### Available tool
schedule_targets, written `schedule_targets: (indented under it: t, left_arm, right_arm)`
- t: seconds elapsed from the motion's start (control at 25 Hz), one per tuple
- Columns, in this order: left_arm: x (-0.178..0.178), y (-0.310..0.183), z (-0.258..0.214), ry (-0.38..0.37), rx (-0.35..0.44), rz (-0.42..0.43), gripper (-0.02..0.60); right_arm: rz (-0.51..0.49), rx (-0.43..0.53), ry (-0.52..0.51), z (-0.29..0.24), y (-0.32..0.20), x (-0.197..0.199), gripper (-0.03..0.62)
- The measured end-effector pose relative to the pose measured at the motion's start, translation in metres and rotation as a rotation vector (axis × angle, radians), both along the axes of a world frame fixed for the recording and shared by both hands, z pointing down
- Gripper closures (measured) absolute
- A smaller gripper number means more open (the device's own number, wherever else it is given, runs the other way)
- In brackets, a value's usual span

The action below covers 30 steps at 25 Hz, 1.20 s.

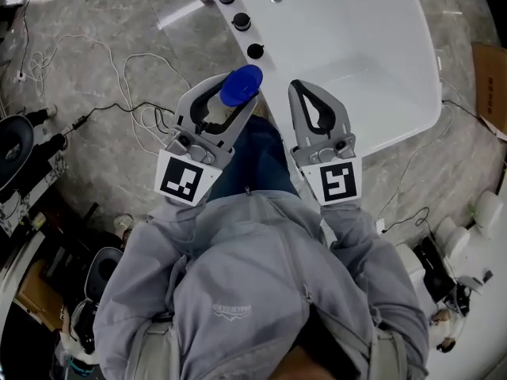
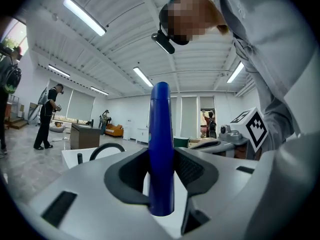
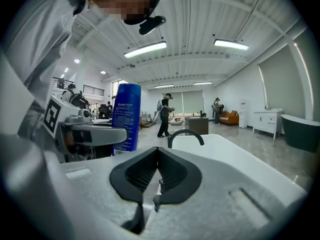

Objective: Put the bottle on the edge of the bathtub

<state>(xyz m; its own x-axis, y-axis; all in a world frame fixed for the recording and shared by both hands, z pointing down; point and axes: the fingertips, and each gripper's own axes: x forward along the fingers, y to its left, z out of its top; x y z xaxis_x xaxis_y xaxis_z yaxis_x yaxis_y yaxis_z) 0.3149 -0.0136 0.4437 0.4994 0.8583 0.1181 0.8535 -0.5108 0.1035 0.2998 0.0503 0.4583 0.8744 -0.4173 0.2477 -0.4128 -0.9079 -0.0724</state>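
A tall blue bottle [image 1: 240, 85] stands upright between the jaws of my left gripper [image 1: 230, 95], which is shut on its body. In the left gripper view the bottle [image 2: 161, 149] fills the gap of that gripper [image 2: 162, 171]. My right gripper [image 1: 307, 93] is held beside it, to the right, shut with nothing in it [image 3: 156, 170]. Both hover just short of the white bathtub [image 1: 356, 46], near its rim with black knobs [image 1: 240, 22]. From the right gripper view the bottle [image 3: 126, 116] shows at the left, and the tub's black faucet [image 3: 185, 134] lies ahead.
Cables [image 1: 119, 77] trail over the marble floor at the left, beside dark equipment [image 1: 24, 149]. White devices [image 1: 467, 236] stand at the right and a cardboard box [image 1: 491, 85] beyond the tub. Several people stand far off in the hall [image 3: 165, 115].
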Motion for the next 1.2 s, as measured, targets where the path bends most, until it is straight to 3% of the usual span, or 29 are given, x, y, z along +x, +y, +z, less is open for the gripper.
schedule_targets:
  t: [0.6, 1.2]
  left_arm:
    - [-0.011, 0.041, 0.114, 0.032, 0.017, 0.143, 0.428]
    - [-0.007, 0.061, 0.178, 0.051, 0.056, 0.217, 0.428]
  right_arm:
    - [-0.003, -0.012, -0.081, 0.108, 0.006, 0.007, 0.591]
    - [0.013, -0.061, -0.132, 0.161, 0.021, 0.021, 0.592]
